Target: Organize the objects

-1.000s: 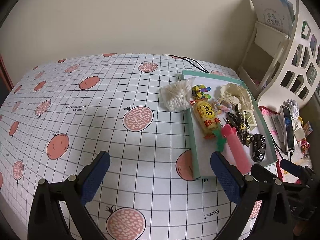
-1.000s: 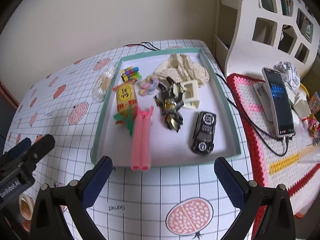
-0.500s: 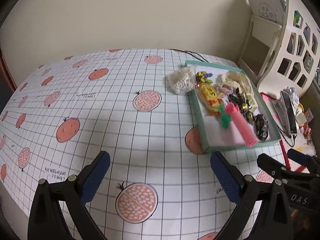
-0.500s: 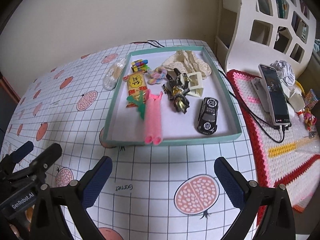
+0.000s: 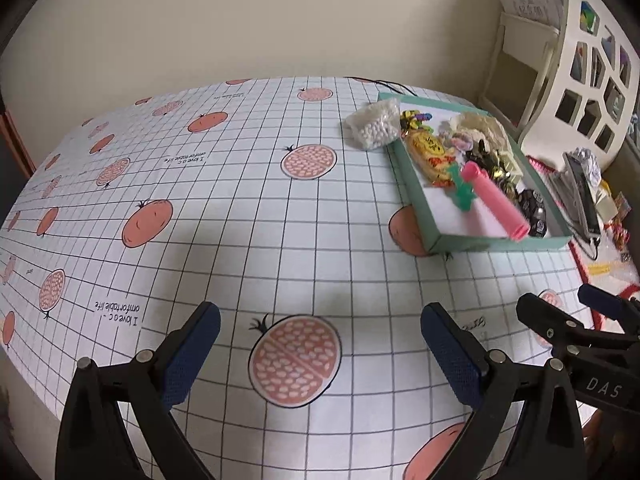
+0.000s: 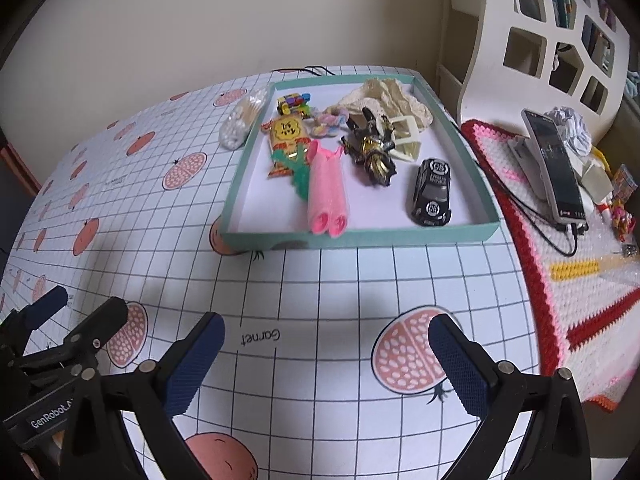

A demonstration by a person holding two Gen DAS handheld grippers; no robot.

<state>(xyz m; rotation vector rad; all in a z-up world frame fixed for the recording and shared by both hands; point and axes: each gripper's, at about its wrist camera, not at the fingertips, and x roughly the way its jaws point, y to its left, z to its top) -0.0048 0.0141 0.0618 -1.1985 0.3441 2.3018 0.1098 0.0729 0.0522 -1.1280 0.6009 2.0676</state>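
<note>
I see the desk carrying a teal tray at its far right. Both my left tongs and right tongs hang wide and empty, near the front. Pink tubes, toy car lie inside; a bead bag touches its left wall outside.

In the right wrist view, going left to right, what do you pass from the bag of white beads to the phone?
Clear bag of white beads → yellow snack packet → pink ribbed tubes → black toy car → upright black smartphone.
</note>
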